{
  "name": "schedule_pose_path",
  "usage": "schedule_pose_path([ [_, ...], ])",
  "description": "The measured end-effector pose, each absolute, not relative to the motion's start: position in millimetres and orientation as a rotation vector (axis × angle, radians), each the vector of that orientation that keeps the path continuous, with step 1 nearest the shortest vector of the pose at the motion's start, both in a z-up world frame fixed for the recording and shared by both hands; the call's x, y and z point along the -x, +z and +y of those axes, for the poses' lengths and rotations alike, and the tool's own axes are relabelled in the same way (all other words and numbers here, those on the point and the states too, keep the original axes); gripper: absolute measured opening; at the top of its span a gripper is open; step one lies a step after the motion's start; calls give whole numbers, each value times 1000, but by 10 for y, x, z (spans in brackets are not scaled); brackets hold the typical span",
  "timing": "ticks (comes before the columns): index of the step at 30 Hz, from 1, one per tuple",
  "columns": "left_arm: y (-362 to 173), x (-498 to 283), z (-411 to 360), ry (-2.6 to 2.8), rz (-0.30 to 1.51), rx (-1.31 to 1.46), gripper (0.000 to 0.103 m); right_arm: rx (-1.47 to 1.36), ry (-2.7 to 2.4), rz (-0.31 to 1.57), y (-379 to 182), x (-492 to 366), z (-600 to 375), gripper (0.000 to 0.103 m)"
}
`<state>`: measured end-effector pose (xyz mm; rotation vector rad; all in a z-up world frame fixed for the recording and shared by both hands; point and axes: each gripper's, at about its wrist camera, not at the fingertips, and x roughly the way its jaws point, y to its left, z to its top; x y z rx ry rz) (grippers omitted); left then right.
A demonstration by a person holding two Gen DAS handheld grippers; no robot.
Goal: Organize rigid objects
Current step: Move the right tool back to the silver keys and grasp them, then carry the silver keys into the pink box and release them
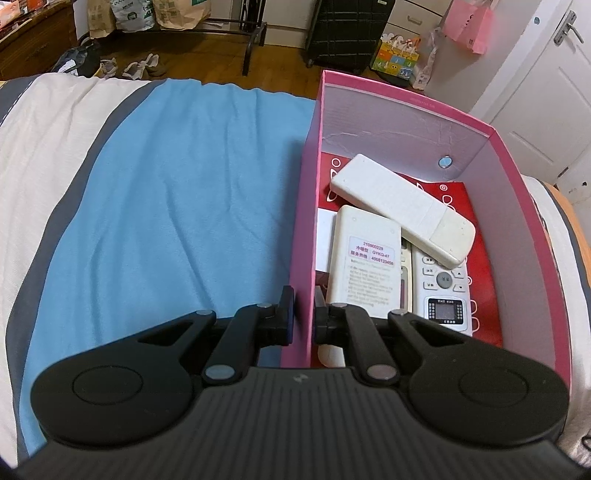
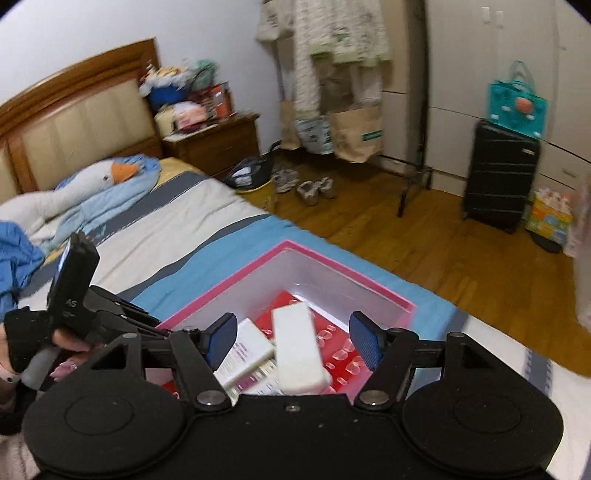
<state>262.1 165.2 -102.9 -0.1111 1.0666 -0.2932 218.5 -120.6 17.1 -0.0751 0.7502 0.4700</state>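
Three remotes [image 1: 402,206] in pink box [image 1: 306,221], left tool [image 1: 303,317] gripping its wall

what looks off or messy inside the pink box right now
The remotes in the pink box are not lined up: the top white remote lies diagonally across the labelled remote and the buttoned one. The left hand-held gripper is shut on the box's left wall; the right hand-held gripper is open.

A black suitcase [image 2: 500,173] stands on the wooden floor [image 2: 424,236] with a teal gift bag [image 2: 517,107] on top. Beside the clothes rack [image 2: 410,184] lie pale sneakers [image 2: 314,190]. On the bed, a plush goose [image 2: 81,184] rests near the padded headboard [image 2: 74,122] — a cluttered nightstand [image 2: 218,142] just beyond. A pink bag [image 1: 467,22] hangs near the white door [image 1: 546,110].
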Motion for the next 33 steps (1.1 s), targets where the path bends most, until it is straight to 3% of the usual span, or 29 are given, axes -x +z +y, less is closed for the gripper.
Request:
schedule_pose_path([
  [5,-1013,-2623,1551,-327,1067,2,8,-26,364,775,76,-2108,-1706,75],
  [13,-998,-2610,1516,-337,1066,-36,8,-270,145,914,-867,-2317,-2419,75],
  [18,-999,-2616,1530,-360,1063,-47,7,-468,61,1037,-1455,-2387,-2660,66],
  [24,-1008,-2618,1546,-362,1064,-32,8,-419,-19,1031,-1729,-2560,-2489,63],
  [25,-1012,-2619,1545,-364,1064,-34,8,-353,-34,1020,-1736,-2581,-2427,59],
  [26,-1019,-2620,1548,-364,1065,-31,8,-276,-52,1010,-1717,-2581,-2357,41],
  [27,-1025,-2622,1550,-364,1067,-27,8,-209,-69,998,-1689,-2571,-2286,37],
  [33,-1045,-2616,1540,-359,1070,-28,8,-323,-37,946,-1422,-2431,-2367,36],
])
